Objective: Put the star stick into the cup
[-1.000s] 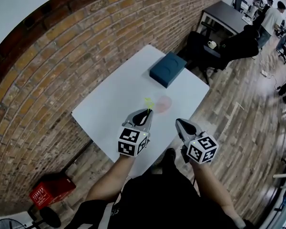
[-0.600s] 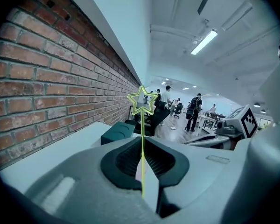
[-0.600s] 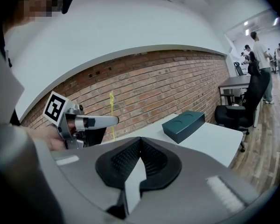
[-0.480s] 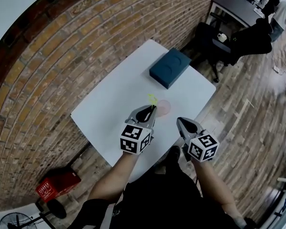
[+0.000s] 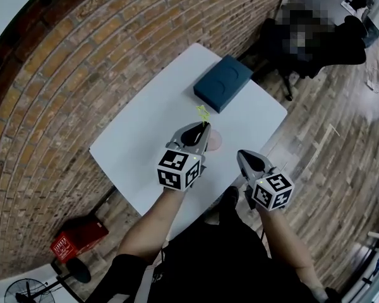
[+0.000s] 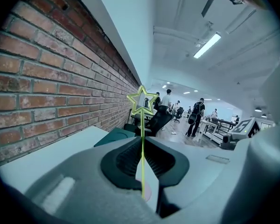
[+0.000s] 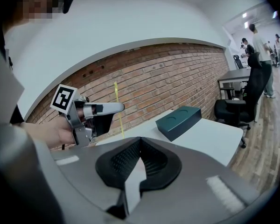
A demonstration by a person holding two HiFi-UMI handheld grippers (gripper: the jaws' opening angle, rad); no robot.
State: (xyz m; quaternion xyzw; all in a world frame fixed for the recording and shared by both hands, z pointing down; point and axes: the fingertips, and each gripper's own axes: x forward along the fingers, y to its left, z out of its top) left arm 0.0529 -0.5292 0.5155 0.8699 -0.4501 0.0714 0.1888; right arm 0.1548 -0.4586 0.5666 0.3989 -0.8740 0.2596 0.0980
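Far left, a brick wall (image 5: pixel 63 87) runs beside the white surface (image 5: pixel 145 137). Over the surface's near part hangs the left gripper (image 5: pixel 201 134), and its jaws are clamped on the star stick (image 5: pixel 203 113). The left gripper view shows this clearly: the thin yellow-green stick runs straight up between the ribbed pads, with the open star well clear above the tips. The stick's lower end sits down in the gap between the jaws, where a pinkish patch shows behind it. Just to the right of those jaw tips, the pale pink cup (image 5: pixel 213 141) stands on the surface. The stick is up in the gripper, not in the cup. Farther back, near the surface's far edge, lies a dark teal box (image 5: pixel 222 83). On the right, the right gripper (image 5: pixel 241 156) hangs at the surface's near edge, apart from the cup. Its jaws are together with nothing between them.
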